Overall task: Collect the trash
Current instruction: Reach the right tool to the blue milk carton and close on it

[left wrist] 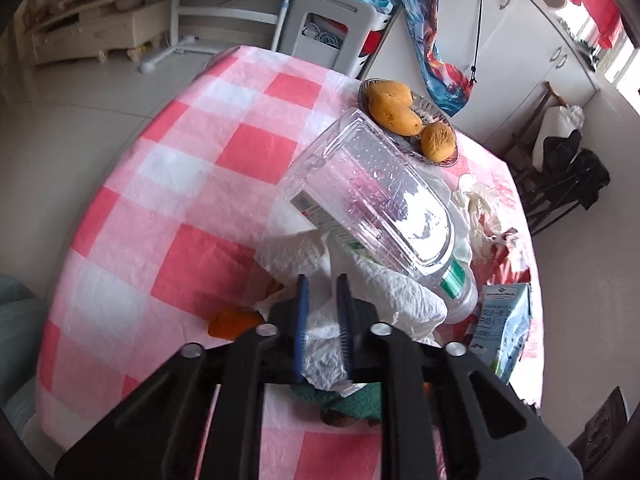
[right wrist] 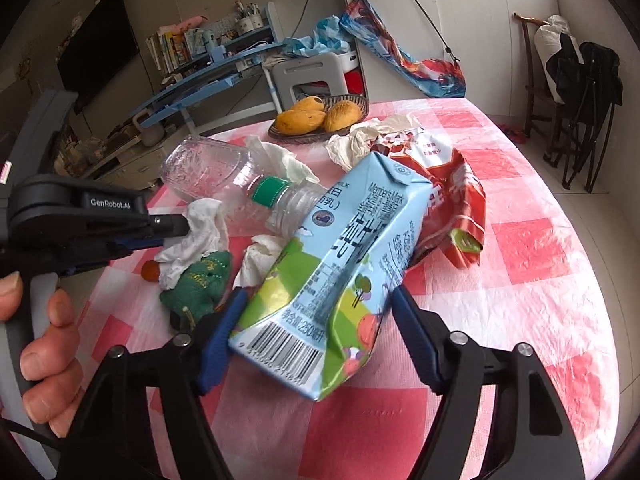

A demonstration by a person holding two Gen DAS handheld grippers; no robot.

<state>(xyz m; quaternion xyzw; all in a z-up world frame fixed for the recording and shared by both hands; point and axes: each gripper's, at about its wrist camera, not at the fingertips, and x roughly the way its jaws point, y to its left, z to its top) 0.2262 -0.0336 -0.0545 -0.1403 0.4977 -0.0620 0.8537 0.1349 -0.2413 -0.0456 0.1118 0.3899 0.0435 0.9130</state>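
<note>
**Both grippers on rubbish: carton and tissue taken first**

The round table [right wrist: 540, 248], under a pink-and-white checked cloth, carries all the rubbish in a heap towards its far side, with a basket of mangoes [right wrist: 320, 118] at twelve o'clock beyond it.

The largest piece is the clear plastic bottle [right wrist: 224, 176], lying on its side at about eleven o'clock in the right wrist view, green label at its neck. It looks empty, so probably light, smooth and springy; I would take it across the ribbed neck section, where the pads are less likely to slide.

Next is the blue milk carton [right wrist: 340, 264], dead centre before the right gripper [right wrist: 316, 332]. The blue pads sit against its two sides near the barcode end, and the wall is dented there, so the jaws are clamped on it at a middling width. A creased carton is likely light and yields under pressure; a hold low on the body suits it, and any dregs could leak.

The red snack wrapper [right wrist: 448, 216] at two o'clock is thin foil: weightless, crackly, best pinched at a fold.

The white tissue [left wrist: 324, 344] is caught between the narrowly closed jaws of the left gripper [left wrist: 322, 316]. It is soft and may tear or trail. More crumpled tissue [right wrist: 360, 140] lies by the basket.

Smallest are a green plush toy [right wrist: 200, 284] and an orange scrap [right wrist: 150, 270] at nine o'clock.
</note>
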